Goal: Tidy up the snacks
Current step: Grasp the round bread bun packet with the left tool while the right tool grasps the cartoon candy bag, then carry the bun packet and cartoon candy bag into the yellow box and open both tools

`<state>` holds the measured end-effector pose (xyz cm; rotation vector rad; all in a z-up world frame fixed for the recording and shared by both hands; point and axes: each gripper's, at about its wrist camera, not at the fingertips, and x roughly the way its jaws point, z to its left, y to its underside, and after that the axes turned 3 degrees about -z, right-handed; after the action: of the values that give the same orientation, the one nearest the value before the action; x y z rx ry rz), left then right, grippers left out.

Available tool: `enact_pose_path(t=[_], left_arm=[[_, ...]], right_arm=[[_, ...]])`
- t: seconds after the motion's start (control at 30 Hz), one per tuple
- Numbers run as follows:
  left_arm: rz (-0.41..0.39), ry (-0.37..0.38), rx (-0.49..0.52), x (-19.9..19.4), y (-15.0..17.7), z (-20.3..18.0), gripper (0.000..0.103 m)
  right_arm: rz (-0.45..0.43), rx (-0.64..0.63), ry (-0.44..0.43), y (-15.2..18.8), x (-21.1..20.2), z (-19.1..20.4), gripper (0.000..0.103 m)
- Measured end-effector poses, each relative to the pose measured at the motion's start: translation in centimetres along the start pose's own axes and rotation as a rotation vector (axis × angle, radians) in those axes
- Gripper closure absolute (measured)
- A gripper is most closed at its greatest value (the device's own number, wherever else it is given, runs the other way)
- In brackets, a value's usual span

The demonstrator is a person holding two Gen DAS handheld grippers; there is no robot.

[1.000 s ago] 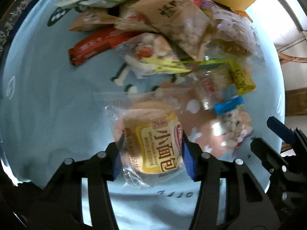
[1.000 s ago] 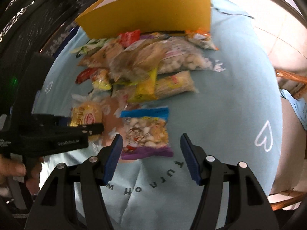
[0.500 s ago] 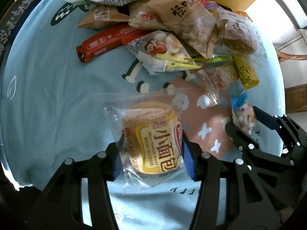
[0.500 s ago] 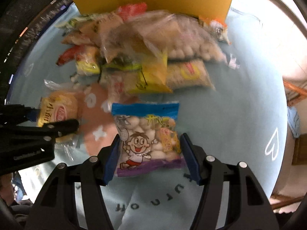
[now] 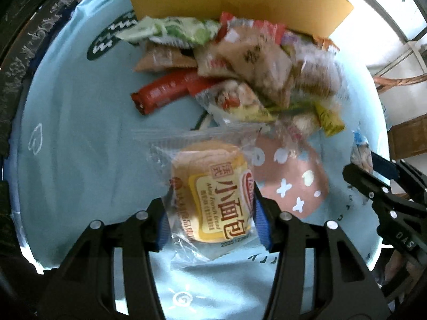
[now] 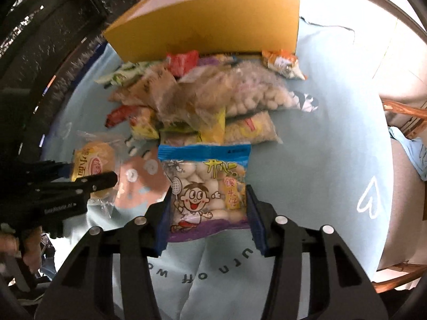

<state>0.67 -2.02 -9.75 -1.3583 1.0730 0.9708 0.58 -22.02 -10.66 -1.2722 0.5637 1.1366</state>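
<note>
Snacks (image 6: 197, 101) lie before the box (image 6: 208, 34); left gripper (image 5: 210, 218) pinches a bun (image 5: 210, 192), right gripper (image 6: 208, 213) is closing on a slippery bag (image 6: 205, 184) that may slide out.

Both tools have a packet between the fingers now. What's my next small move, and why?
Probably finish closing the right tool on the blue-topped snack bag: its jaws are closing, the bag sits squarely between them. The left tool already grips the bread packet; the yellow box waits behind the pile.

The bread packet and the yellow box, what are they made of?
The bread packet looks like thin clear plastic film: it is see-through, crinkled and shiny. The yellow box looks like matte cardboard: flat stiff walls with a pale cut edge on top.
</note>
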Motion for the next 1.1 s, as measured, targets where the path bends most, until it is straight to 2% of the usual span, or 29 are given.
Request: enact_pose_path(t=[0.1, 0.3, 0.53, 0.67, 0.83, 1.1], left_arm=[[-0.027, 0.015, -0.016, -1.7, -0.3, 0.6, 0.051], [-0.116, 0.033, 0.003, -5.5, -2.4, 0.2, 0.051], [-0.263, 0.046, 0.022, -10.2, -8.1, -0.5, 0.051], [-0.297, 0.056, 0.008, -11.3, -11.5, -0.4, 0.051], [-0.327, 0.038, 0.005, -11.2, -15.5, -0.2, 0.051], [-0.304, 0.017, -0.018, -7.3, -23.2, 1.1, 0.051]], right_arm=[[-0.03, 0.016, -0.03, -0.1, -1.6, -0.1, 0.053], [-0.124, -0.006, -0.038, -2.9, -4.3, 0.9, 0.053], [-0.277, -0.038, -0.057, -8.6, -7.7, 1.2, 0.052], [-0.336, -0.048, -0.05, -12.2, -8.3, 0.8, 0.052], [-0.361, -0.048, -0.044, -15.7, -7.7, 0.3, 0.052], [-0.337, -0.008, -0.023, -22.2, -2.5, -1.1, 0.052]])
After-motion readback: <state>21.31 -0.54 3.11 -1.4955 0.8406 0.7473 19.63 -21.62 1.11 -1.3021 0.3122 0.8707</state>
